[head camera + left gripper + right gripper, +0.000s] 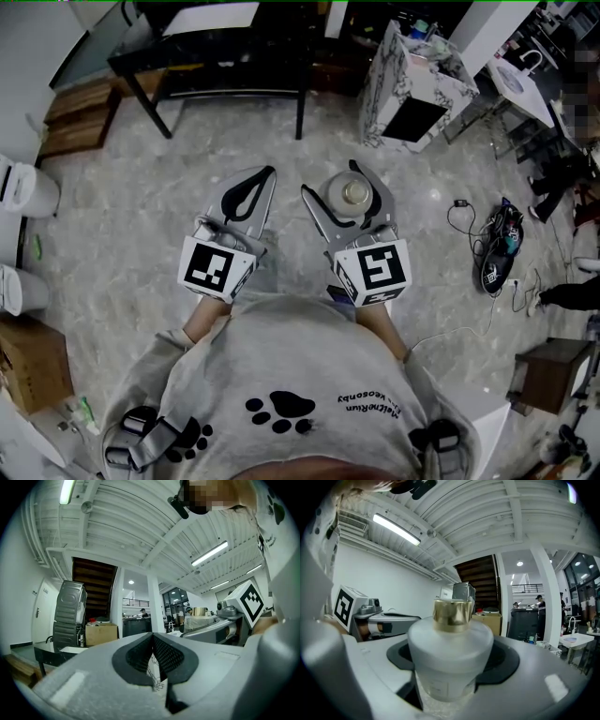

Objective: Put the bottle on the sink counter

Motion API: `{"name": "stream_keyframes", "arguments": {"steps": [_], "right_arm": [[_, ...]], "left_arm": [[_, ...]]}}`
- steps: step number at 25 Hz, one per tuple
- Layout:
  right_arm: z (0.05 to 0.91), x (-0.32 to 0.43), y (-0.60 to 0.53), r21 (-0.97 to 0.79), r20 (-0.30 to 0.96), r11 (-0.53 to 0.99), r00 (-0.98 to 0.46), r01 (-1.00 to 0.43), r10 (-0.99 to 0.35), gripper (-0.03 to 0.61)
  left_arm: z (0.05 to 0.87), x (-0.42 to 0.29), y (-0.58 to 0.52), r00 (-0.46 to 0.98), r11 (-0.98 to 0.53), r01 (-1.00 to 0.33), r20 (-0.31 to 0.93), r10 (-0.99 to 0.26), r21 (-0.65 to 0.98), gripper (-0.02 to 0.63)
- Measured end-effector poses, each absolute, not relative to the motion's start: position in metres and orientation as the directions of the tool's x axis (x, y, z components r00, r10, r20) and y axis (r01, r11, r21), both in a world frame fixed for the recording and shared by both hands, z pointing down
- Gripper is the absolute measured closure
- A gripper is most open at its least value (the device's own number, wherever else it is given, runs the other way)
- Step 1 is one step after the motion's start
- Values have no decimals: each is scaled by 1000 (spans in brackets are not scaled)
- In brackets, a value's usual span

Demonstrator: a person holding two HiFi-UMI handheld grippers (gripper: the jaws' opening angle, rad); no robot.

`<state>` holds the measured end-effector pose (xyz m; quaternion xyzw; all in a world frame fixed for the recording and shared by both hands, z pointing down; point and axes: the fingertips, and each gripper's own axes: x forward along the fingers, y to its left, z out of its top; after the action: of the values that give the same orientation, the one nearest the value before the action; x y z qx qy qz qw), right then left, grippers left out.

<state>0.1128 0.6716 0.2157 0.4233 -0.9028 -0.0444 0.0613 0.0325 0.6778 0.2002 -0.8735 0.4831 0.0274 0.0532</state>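
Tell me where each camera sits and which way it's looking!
Head view: on the person's head, looking steeply down at the floor; shows the grey sweatshirt, the left gripper and the right gripper holding the bottle.
Left gripper view: on the left gripper, looking along its closed, empty jaws, tilted up toward the ceiling; sweatshirt at the right edge.
Right gripper view: on the right gripper, looking along its jaws clamped on the bottle, also tilted up.
Shared: both gripper views show the dark staircase, and each shows the other gripper.

Left tongs (153, 641), jaws pressed together
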Motion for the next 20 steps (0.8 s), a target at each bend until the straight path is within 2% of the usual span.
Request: {"name": "stream_keyframes", "arguments": {"steps": [20], "right_arm": [[222,52,452,152,84,571,-565,-807,-821,236]], "left_arm": [[210,-20,454,624,-620,-782,-65,-779,-71,612]]}}
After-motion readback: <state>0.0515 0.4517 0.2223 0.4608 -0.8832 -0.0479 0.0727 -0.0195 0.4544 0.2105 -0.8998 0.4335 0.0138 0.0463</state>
